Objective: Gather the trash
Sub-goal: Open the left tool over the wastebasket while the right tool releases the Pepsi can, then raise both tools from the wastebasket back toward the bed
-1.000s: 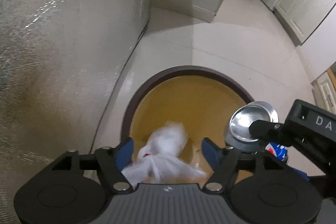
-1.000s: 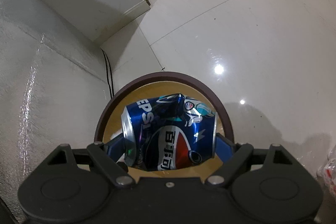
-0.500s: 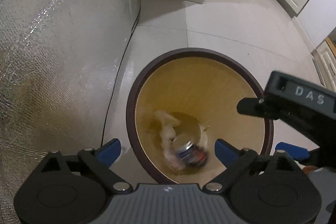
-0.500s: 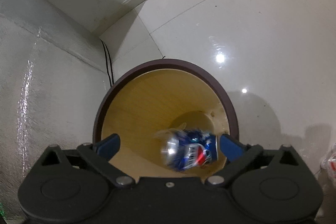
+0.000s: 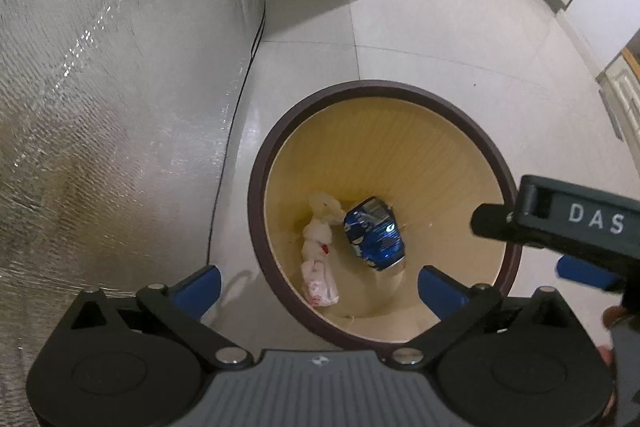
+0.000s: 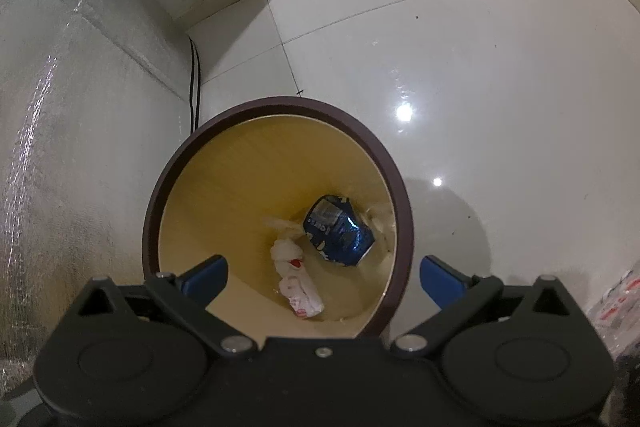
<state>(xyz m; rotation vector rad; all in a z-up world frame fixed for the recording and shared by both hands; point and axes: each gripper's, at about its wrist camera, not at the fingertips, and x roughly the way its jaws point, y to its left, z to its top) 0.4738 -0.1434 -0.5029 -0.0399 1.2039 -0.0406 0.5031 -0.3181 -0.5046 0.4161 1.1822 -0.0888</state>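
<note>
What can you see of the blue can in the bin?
The blue can is a dented metal drink can with white and red print, lying on its side at the bottom of the round bin, whose inside is tan and rim dark brown. A crumpled white plastic bag lies right beside it, possibly touching. Neither tool holds it.

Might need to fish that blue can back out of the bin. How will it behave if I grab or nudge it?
The blue can looks dented and lies on its side at the bottom of the bin, so it is probably empty and light. The crumpled wall may give further under the fingers. Nudged, it could roll unevenly toward the white plastic bag beside it.
</note>
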